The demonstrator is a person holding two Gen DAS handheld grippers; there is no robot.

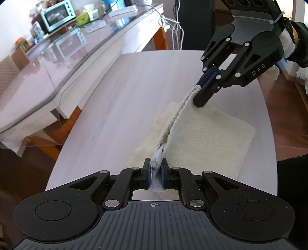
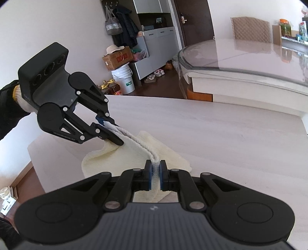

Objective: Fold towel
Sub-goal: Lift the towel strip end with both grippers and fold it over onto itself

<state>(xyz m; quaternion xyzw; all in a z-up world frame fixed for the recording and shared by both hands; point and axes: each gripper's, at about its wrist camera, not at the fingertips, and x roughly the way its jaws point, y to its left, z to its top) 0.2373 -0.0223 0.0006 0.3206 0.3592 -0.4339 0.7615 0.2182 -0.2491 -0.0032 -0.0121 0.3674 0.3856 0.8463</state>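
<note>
Pale wood-grain desk is carrying a cream towel, which is lying partly on it while its braided edge is lifting taut between the two grippers. Left gripper is clamping its jaws on one end of that doubled edge; right gripper is clamping its jaws on the other end. Behind, a glass-topped table is bearing a teal toaster oven. On the floor, a white bucket is supporting a cardboard box; what they are holding cannot be told.
</note>
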